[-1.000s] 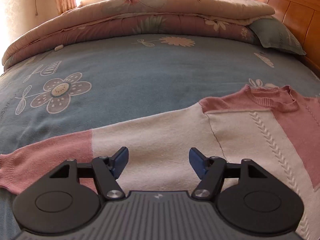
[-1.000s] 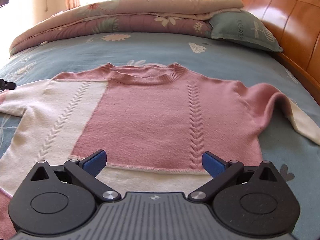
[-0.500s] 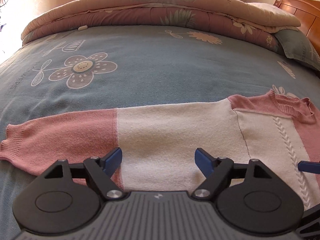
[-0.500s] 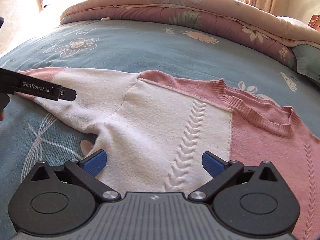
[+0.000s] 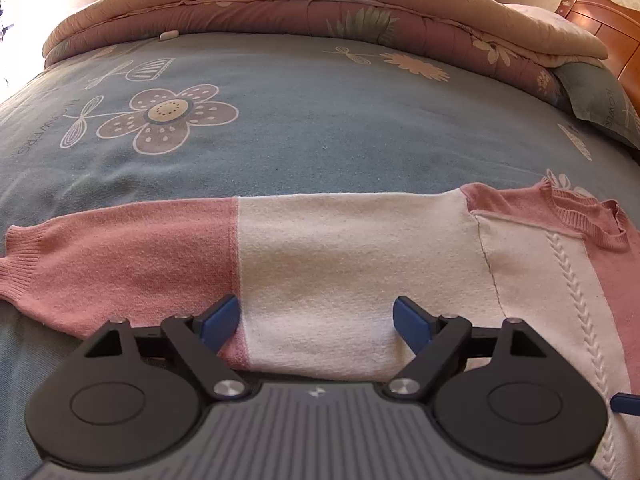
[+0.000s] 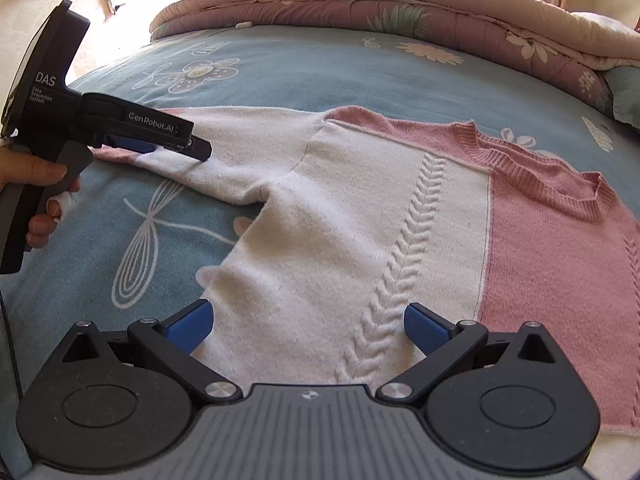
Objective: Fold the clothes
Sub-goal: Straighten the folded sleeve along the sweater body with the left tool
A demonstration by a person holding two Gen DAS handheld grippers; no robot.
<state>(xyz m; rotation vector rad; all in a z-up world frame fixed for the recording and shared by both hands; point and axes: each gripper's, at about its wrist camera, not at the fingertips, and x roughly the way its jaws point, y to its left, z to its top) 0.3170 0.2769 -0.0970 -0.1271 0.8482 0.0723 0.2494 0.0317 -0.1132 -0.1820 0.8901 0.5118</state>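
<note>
On blue floral bedspread, pink-and-white sweater flat, left gripper fingers opening over sleeve, right gripper released.

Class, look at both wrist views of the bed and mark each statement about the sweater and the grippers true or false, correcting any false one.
1. The sweater lies spread flat on the bed. True.
2. The sleeve is white throughout. False: its cuff end is pink.
3. The left gripper is over the sleeve. True.
4. The right gripper is clamped on the collar. False: it is open, over the white body panel.
</note>
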